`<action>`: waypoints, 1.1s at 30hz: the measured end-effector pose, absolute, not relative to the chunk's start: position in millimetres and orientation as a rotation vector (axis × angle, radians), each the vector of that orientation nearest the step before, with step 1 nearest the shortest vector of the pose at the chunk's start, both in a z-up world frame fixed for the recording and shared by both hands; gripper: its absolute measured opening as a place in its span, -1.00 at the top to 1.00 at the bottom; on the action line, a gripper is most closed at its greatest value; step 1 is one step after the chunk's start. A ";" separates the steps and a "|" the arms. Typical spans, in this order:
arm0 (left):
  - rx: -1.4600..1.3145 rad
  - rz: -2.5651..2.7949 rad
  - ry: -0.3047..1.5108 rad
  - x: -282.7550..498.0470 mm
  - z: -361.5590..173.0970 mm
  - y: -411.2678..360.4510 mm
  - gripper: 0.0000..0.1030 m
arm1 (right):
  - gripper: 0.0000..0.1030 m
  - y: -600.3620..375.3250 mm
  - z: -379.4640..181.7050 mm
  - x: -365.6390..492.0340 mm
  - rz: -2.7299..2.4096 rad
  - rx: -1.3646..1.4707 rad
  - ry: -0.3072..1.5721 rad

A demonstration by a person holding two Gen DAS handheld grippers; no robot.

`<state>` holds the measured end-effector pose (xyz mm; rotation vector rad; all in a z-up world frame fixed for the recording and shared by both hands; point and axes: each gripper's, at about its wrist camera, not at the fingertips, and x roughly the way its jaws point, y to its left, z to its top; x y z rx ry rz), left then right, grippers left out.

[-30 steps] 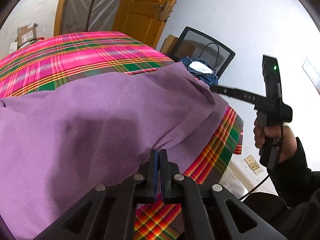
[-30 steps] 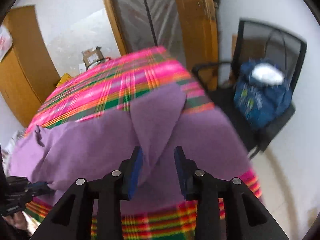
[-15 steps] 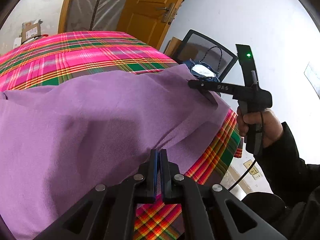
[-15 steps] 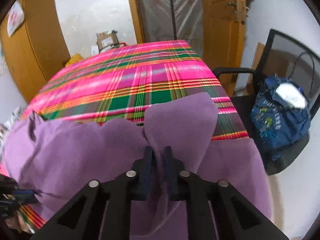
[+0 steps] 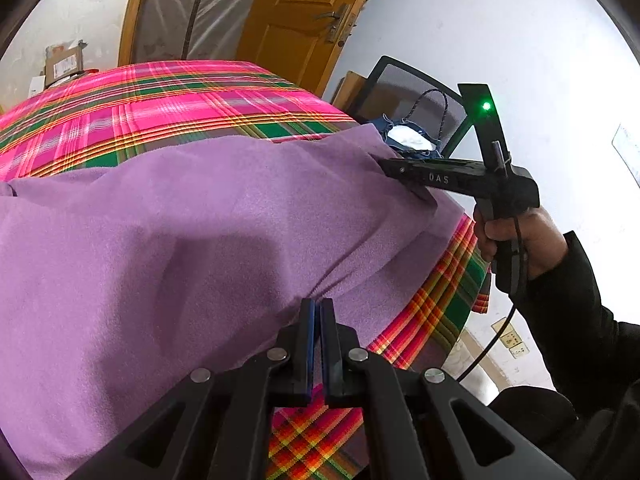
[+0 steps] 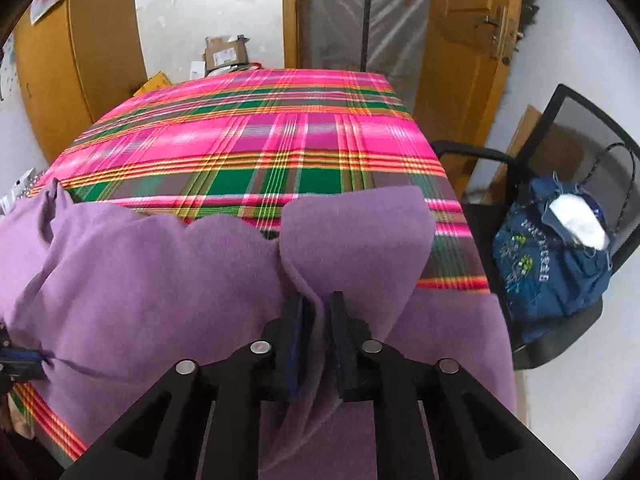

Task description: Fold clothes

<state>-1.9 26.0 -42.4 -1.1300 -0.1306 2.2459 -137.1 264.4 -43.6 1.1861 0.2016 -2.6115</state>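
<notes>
My left gripper [image 5: 317,312] pinches the near edge of the soft purple fleece cloth [image 5: 180,240], jaws tight together; my right gripper [image 6: 316,312] clamps a raised fold of it. The cloth drapes over the near end of the pink-and-green plaid tablecloth [image 6: 248,148], ahead of both grippers

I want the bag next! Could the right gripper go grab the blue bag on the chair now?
Probably not yet. The right gripper is shut on the purple cloth, so it has no free grip. The blue bag sits on the chair, off beside the table, apart from the gripper.
</notes>
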 end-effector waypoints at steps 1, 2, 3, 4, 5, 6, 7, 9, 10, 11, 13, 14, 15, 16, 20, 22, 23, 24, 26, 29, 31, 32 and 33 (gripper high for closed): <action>-1.127 2.246 -0.129 -1.5 -41.4 26.0 0.95 | 0.93 269.6 -41.7 -136.1 -2.625 1.171 0.166; -1.125 2.245 -0.128 -1.1 -40.5 26.0 0.95 | 0.94 277.3 -38.3 -133.8 -2.644 1.149 0.101; -1.122 2.245 -0.127 -0.7 -39.5 26.0 0.95 | 0.94 288.0 -34.7 -130.6 -2.665 1.127 0.020; -1.119 2.245 -0.125 -0.3 -38.6 26.0 0.95 | 0.94 298.2 -31.3 -126.9 -2.681 1.105 -0.056; -1.116 2.245 -0.124 0.1 -37.6 26.0 0.95 | 0.94 308.4 -28.6 -121.8 -2.693 1.083 -0.129; -1.113 2.245 -0.123 0.4 -36.7 26.0 0.95 | 0.95 322.1 -25.8 -115.6 -2.706 1.055 -0.220; -1.111 2.244 -0.121 0.8 -35.7 26.0 0.95 | 0.95 335.9 -23.1 -109.2 -2.716 1.028 -0.312; -1.105 2.244 -0.119 1.6 -33.8 26.0 0.95 | 0.95 365.1 -22.0 -93.4 -2.731 0.988 -0.503; -1.102 2.244 -0.117 2.0 -32.9 26.0 0.95 | 0.94 378.3 -23.1 -85.5 -2.735 0.975 -0.590; -1.100 2.243 -0.116 2.4 -31.9 26.0 0.95 | 0.94 387.6 -25.6 -78.3 -2.740 0.971 -0.654; -1.096 2.240 -0.107 3.0 -30.6 25.8 0.95 | 0.94 401.7 -32.7 -68.2 -2.747 0.983 -0.746; -1.098 2.238 -0.105 2.7 -31.1 26.1 0.95 | 0.94 406.9 -37.1 -64.9 -2.748 0.998 -0.781; -1.104 2.234 -0.106 1.8 -33.0 26.1 0.95 | 0.94 410.8 -42.4 -62.9 -2.743 1.022 -0.809; -1.111 2.230 -0.107 0.9 -34.9 26.1 0.95 | 0.91 415.0 -48.3 -61.3 -2.735 1.045 -0.846; -1.130 2.225 -0.123 -1.2 -41.4 24.7 0.95 | 0.64 433.4 -67.4 -65.3 -2.605 1.063 -1.101; -1.134 2.225 -0.136 -1.3 -43.0 23.4 0.95 | 0.42 439.5 -69.1 -68.3 -2.555 1.029 -1.181; -1.134 2.226 -0.138 -1.1 -43.6 23.2 0.95 | 0.39 440.8 -68.5 -70.5 -2.555 1.027 -1.190; -1.135 2.227 -0.140 -1.0 -44.2 23.0 0.95 | 0.37 441.8 -68.0 -72.6 -2.555 1.027 -1.195; -1.140 2.228 -0.143 -1.6 -45.6 23.0 0.95 | 0.35 444.0 -68.4 -80.0 -2.547 1.032 -1.195; -1.147 2.230 -0.148 -2.2 -47.3 23.1 0.95 | 0.33 449.7 -71.1 -87.8 -2.526 1.025 -1.243; -1.149 2.231 -0.146 -2.4 -47.0 22.5 0.95 | 0.30 454.2 -74.9 -89.5 -2.497 1.017 -1.290; -1.150 2.231 -0.144 -2.5 -46.8 22.6 0.95 | 0.29 456.4 -76.9 -90.1 -2.480 1.012 -1.314; -1.151 2.232 -0.142 -2.6 -46.6 22.7 0.95 | 0.27 458.2 -79.0 -90.9 -2.463 1.007 -1.338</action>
